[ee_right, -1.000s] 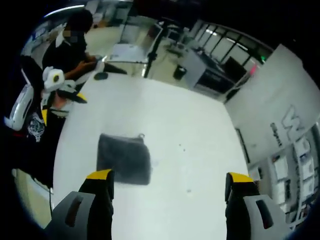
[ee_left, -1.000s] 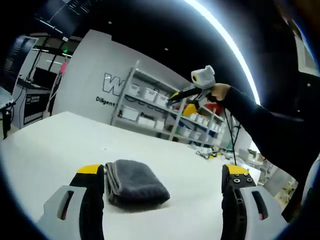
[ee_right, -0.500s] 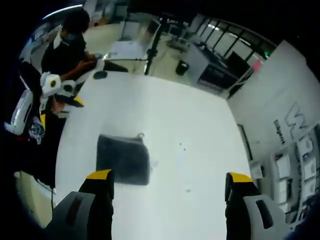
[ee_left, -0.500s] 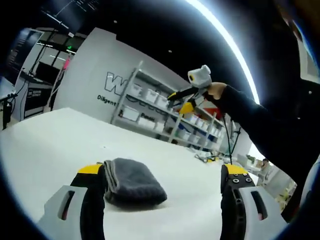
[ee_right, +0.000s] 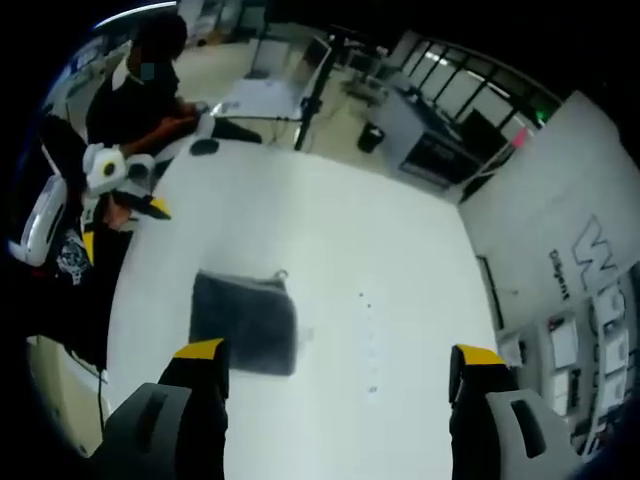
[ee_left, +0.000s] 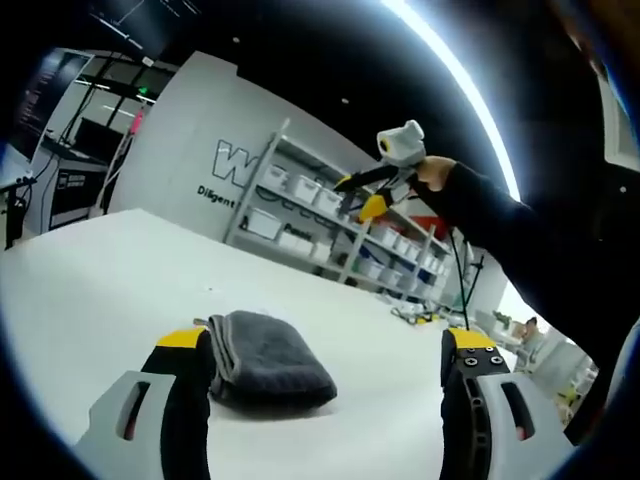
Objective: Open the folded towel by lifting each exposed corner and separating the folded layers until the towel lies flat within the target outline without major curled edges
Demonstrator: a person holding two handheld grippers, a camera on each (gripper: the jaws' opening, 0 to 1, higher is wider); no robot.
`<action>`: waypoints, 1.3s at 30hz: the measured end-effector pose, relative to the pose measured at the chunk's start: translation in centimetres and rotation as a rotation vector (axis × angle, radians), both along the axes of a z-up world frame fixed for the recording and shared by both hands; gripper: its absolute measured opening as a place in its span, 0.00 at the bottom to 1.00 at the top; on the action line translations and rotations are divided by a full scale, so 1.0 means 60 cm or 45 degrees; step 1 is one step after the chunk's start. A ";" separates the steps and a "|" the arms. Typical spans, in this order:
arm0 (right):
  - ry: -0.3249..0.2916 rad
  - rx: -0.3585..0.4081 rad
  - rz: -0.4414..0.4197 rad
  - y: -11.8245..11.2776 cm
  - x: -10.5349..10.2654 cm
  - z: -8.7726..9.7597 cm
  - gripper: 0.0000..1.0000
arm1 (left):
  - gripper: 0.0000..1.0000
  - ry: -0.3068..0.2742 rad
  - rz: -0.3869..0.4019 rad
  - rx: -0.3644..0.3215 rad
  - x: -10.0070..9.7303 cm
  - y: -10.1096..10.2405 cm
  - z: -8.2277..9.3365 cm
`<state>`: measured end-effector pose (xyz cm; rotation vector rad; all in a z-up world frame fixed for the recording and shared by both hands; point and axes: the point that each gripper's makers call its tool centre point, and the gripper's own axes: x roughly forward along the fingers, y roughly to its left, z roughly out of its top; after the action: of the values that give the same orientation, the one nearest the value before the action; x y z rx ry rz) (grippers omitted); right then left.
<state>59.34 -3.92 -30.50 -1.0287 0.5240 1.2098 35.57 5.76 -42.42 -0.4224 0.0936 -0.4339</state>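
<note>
White table (ee_left: 100, 270) spans the lower half of the left gripper view and runs as a long bare sheet through the centre of the right gripper view (ee_right: 380, 260). Grey wall with large lettering (ee_left: 190, 150) at upper left of the left gripper view; shelving with white bins (ee_left: 300, 215) stands in front of it, centre frame. A seated person (ee_right: 140, 90) at the upper left of the right gripper view, at the far end of the table. Towel (ee_left: 268, 358), dark grey, folded into a thick pad with stacked layer edges visible at its left side, lies on the table at lower centre-left of the left gripper view, just beside the left jaw; in the right gripper view it shows as a dark square (ee_right: 243, 322) at lower left of centre, flat on the table, just above the left jaw. Left gripper (ee_left: 325, 345): jaws wide apart, holding nothing, low over the table, towel between them toward the left one. Right gripper (ee_right: 335, 362): jaws wide apart, nothing between them, looking down on the table from above; also seen raised at upper right of the left gripper view (ee_left: 362, 192), held up by a dark sleeve (ee_left: 500, 230).
</note>
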 end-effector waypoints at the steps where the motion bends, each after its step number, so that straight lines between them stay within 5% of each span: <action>1: 0.001 -0.002 0.003 0.001 0.001 -0.002 0.92 | 0.93 0.002 0.007 0.006 0.001 0.001 -0.003; 17: 0.032 -0.019 0.038 0.034 0.002 -0.056 0.87 | 0.90 0.004 0.052 0.065 0.011 0.005 -0.027; 39: 0.036 -0.037 0.064 0.059 -0.004 -0.082 0.85 | 0.90 0.021 0.059 0.084 0.018 0.002 -0.048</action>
<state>59.09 -0.38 -35.45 -1.0565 0.5418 1.2661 36.66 5.90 -45.31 -0.3626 0.1140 -0.3809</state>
